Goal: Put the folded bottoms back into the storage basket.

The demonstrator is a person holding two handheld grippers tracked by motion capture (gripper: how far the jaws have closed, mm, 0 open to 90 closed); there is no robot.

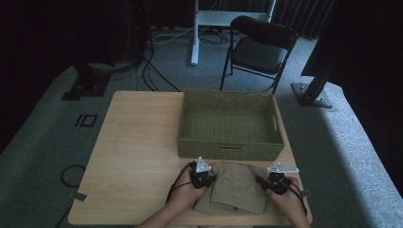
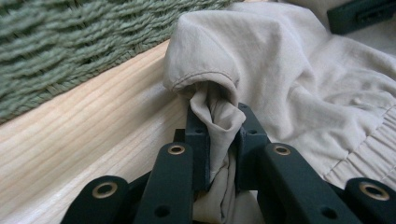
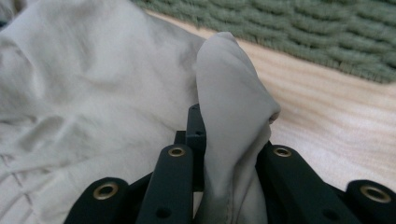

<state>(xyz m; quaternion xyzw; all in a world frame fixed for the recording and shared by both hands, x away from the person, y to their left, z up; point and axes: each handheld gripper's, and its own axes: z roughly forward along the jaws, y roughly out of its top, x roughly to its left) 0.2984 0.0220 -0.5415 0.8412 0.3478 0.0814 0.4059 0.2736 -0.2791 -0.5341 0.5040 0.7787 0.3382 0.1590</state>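
Cloth (image 1: 236, 186): plain beige, no print. Basket (image 1: 230, 146): olive green, woven rope pattern. Table (image 1: 138, 142): pale wood, fine grain lines. Grippers (image 1: 202, 176) (image 1: 277, 180): black, brass rivets, grey top plates. Carpet (image 1: 43, 156): grey-green.

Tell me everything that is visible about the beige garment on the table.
The beige garment looks like thin, soft woven cloth, wrinkled, with a gathered elastic band and a stitched hem. It lies folded on the wooden table at its near edge, just in front of the green woven basket. The left gripper and the right gripper each pinch a fold of it between shut jaws.
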